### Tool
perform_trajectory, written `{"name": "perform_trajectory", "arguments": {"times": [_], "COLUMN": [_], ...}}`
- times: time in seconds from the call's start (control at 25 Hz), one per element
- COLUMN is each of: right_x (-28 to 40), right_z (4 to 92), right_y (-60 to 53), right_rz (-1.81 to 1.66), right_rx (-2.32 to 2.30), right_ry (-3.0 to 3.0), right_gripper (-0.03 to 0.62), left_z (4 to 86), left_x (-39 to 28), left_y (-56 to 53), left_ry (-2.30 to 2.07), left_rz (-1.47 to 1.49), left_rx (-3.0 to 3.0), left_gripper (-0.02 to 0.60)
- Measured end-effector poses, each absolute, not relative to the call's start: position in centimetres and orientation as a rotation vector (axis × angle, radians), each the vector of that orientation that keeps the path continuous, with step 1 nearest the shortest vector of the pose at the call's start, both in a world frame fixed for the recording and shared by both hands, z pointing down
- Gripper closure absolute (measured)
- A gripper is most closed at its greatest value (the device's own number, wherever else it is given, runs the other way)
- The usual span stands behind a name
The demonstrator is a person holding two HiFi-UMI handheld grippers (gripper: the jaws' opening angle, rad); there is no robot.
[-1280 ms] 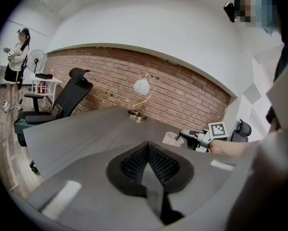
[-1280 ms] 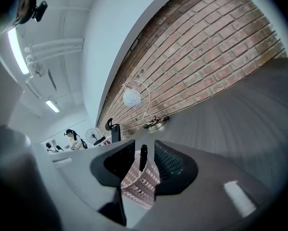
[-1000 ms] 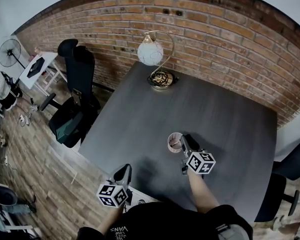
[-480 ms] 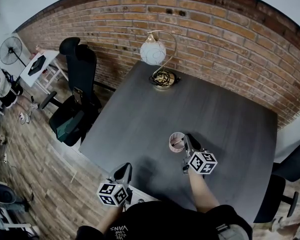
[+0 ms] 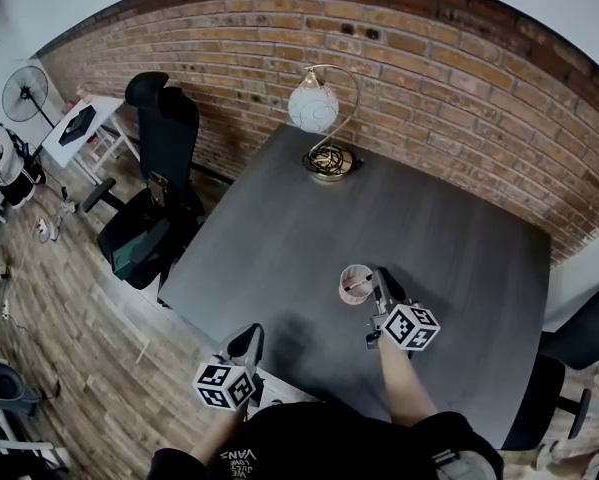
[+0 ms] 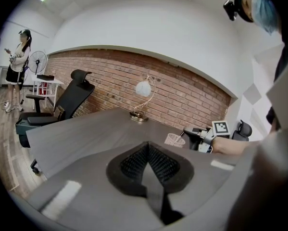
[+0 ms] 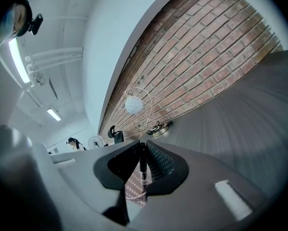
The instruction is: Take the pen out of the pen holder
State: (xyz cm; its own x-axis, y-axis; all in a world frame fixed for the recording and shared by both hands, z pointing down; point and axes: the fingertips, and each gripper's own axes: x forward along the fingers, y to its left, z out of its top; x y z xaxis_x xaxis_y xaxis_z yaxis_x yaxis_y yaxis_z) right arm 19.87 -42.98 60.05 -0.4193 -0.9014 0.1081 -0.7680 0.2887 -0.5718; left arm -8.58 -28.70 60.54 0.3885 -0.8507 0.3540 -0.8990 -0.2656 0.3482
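Observation:
A pink mesh pen holder (image 5: 355,284) stands on the dark grey table (image 5: 449,218), a little in from its near edge. My right gripper (image 5: 378,281) reaches over the holder's right rim. In the right gripper view its jaws are closing on a black pen (image 7: 143,170), which stands upright between the pads above the pen holder (image 7: 135,190). My left gripper (image 5: 244,345) hangs at the table's near edge, pads together and empty (image 6: 147,150). From there the pen holder (image 6: 174,139) and the right gripper (image 6: 194,135) show at mid right.
A globe lamp (image 5: 317,111) on a brass base stands at the table's far edge before the brick wall. A black office chair (image 5: 157,183) is left of the table, another chair (image 5: 579,338) at the right. A person (image 6: 16,64) and a fan are far left.
The right gripper has stayed at the pen holder's rim and its marker cube has rolled slightly. The left gripper has not moved.

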Motion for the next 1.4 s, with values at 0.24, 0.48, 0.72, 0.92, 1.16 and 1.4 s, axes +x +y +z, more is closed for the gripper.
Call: {"name": "perform_trajectory", "arguments": {"times": [0.24,0.48,0.72,0.92,1.16,1.4], "right_x": [20.4,20.7,20.8,20.9,20.9,20.9], "right_z": [58.6,56.7,55.0,53.4,52.5,51.9], "right_y": [-42.4,-41.6,-40.7,-39.4,-37.5,-35.3], "right_rz": [-0.805,-0.762,-0.723,-0.688,-0.671,-0.660], "right_rx": [-1.540,-1.546,-1.548,-1.543,-1.561,-1.586], "right_ry": [2.286,2.256,2.237,2.213,2.185,2.154], "right_gripper": [0.551,0.551,0.551,0.551,0.551,0.551], "left_z": [60.4,60.0,59.7,59.5,59.5,59.4], "left_x": [-8.5,-8.6,-8.6,-8.6,-8.7,-8.7], "left_y": [-28.6,-28.6,-28.5,-28.3,-27.7,-27.1], "left_ry": [-1.478,-1.452,-1.425,-1.403,-1.370,-1.332], "left_rz": [0.114,0.091,0.069,0.047,0.029,0.013], "left_rx": [2.181,2.205,2.227,2.239,2.256,2.275], "left_gripper": [0.529,0.529,0.529,0.529,0.529,0.529]}}
